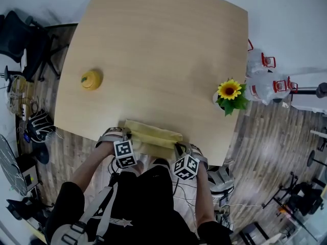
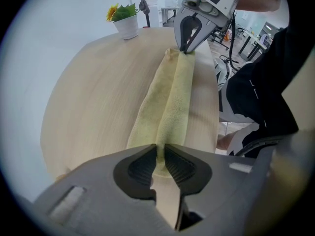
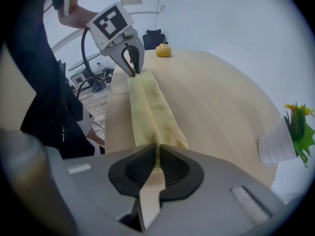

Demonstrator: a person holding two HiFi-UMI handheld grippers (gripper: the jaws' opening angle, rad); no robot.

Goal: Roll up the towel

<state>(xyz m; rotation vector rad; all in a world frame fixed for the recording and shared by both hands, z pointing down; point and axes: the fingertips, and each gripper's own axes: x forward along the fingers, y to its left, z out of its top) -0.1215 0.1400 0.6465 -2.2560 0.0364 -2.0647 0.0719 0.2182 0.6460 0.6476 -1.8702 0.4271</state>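
Head view shows a towel [image 1: 153, 135], likely soft and limp, at the worktop's [image 1: 163, 60] six o'clock edge. The left tool [image 2: 160, 149] and right tool [image 3: 157, 149] pinch its ends, sensible holds.

A folded towel [image 1: 153, 135] lies on the wooden table [image 1: 163, 50]. Beyond it sit a yellow fruit [image 1: 91, 79] leftward and a potted sunflower [image 1: 231, 97] rightward.

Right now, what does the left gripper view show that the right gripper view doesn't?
Only the left gripper view: the right gripper, closed on the far end of the yellow towel. Only the right gripper view: the left gripper on the opposite end, a yellow fruit-like object and a black chair behind it. Both: the towel folded into a long strip on the wooden table, the sunflower pot, and each view's own jaws pinching the towel.
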